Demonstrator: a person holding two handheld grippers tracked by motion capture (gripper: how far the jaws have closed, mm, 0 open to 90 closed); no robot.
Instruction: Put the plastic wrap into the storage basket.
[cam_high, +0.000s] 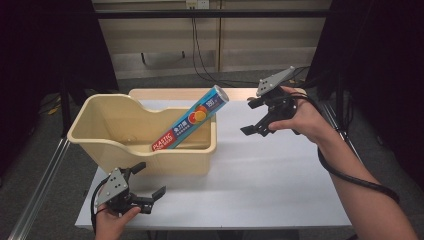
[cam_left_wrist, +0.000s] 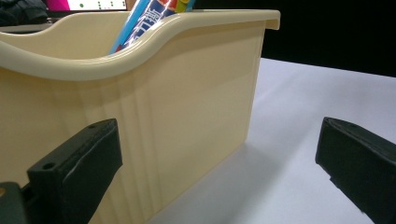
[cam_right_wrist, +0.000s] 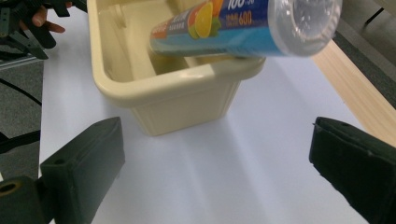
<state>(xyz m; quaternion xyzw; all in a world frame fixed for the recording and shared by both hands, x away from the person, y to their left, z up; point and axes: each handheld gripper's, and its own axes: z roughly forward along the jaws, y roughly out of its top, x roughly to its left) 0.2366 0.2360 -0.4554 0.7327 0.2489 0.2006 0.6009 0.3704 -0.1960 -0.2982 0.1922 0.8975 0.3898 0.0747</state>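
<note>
Where bin (cam_high: 150, 150) walls rise, roll's (cam_high: 192, 120) base

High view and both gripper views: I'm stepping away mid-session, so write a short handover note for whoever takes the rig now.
Left gripper: open, holding nothing, at the near edge of the white table, just in front of the cream plastic bin.
Right gripper: open, holding nothing, raised to the right of the bin.
Blue plastic-wrap roll with fruit print: one end inside the bin, leaning on its right rim, capped end sticking out.
Done: roll is in the bin.
Left: judging by the lean, perhaps lay it fully inside.
</note>
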